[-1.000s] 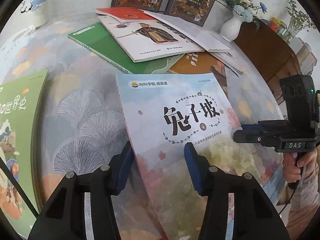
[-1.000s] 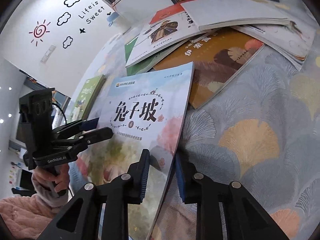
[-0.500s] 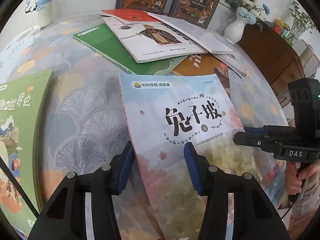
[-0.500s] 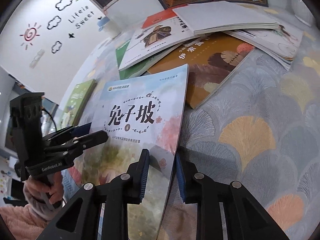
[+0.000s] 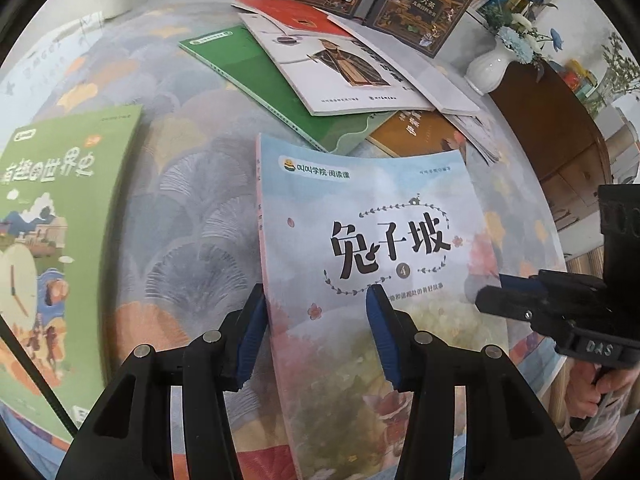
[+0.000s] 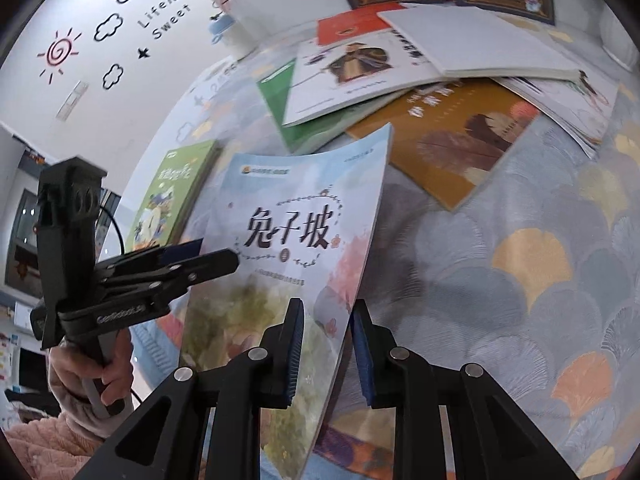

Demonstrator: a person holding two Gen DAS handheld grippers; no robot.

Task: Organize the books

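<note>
A pastel book with black Chinese title and a "4" is held by both grippers above the patterned tablecloth. My left gripper straddles its spine edge, one blue pad against the spine and the other on the cover. In the right wrist view the left gripper has one finger over the cover and one behind it. My right gripper is shut on the book at its open edge. That side is raised, casting a shadow, and the cover bows. The right gripper also shows at the book's right.
A green book lies flat at the left. Behind is a loose pile: green, white with a robed figure, brown. Two dark books lean on the wall. A white vase and wooden cabinet stand at the right.
The right gripper has risen with the book's open edge, so the book tilts up and bows more. The left gripper stays at the spine, rolled slightly.
</note>
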